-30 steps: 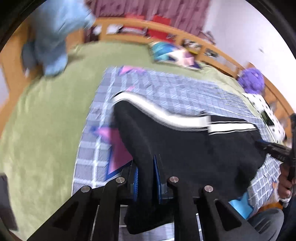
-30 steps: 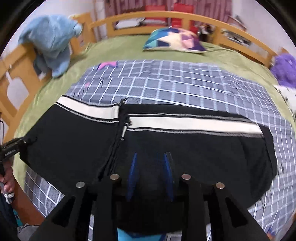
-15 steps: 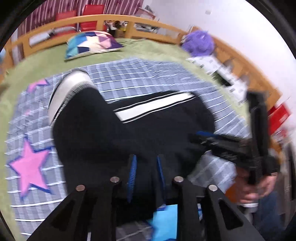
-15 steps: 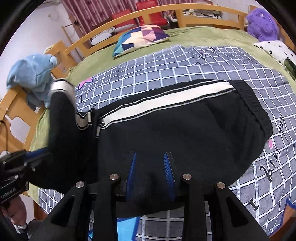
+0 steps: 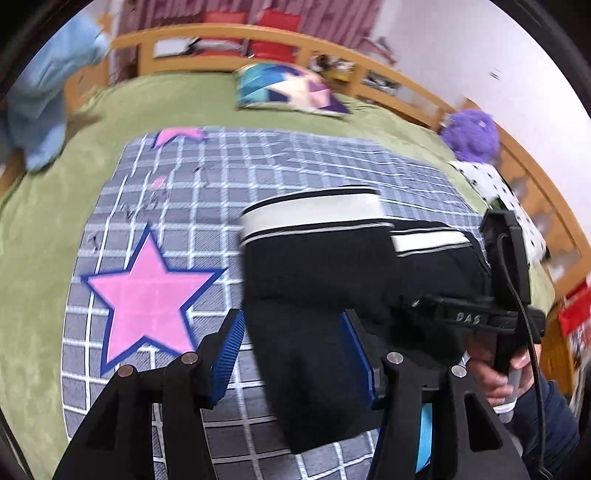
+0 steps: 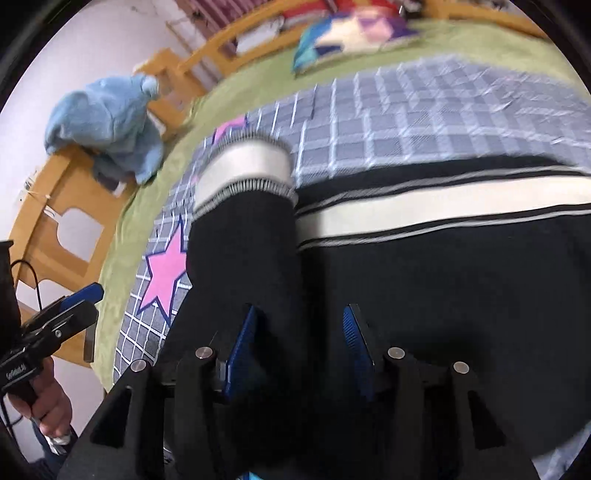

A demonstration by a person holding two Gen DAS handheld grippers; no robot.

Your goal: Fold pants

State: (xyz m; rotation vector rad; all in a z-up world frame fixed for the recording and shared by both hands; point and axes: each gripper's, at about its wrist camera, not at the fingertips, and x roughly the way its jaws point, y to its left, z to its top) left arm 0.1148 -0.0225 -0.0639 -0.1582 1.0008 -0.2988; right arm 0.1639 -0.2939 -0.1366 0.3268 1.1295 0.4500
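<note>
The black pants (image 5: 321, 280) with a white side stripe lie on a grey checked blanket (image 5: 258, 166), one part folded over the rest. My left gripper (image 5: 295, 339) is open, its blue pads either side of the folded black cloth. My right gripper (image 6: 299, 332) is open over the black pants (image 6: 424, 288), and the folded cuff with its white band (image 6: 247, 162) lies just beyond. The right gripper's body shows in the left wrist view (image 5: 498, 314); the left gripper shows at the left edge of the right wrist view (image 6: 55, 325).
The blanket has a pink star (image 5: 147, 291) and covers a green bed (image 5: 177, 99) with a wooden rail (image 5: 221, 35). A colourful pillow (image 5: 291, 90), a purple plush (image 5: 472, 134), a spotted cloth (image 5: 495, 188) and a blue garment (image 6: 107, 122) lie around.
Both grippers were shut on the pants and have opened. The left part of the pants was carried over and now lies folded on the rest.
</note>
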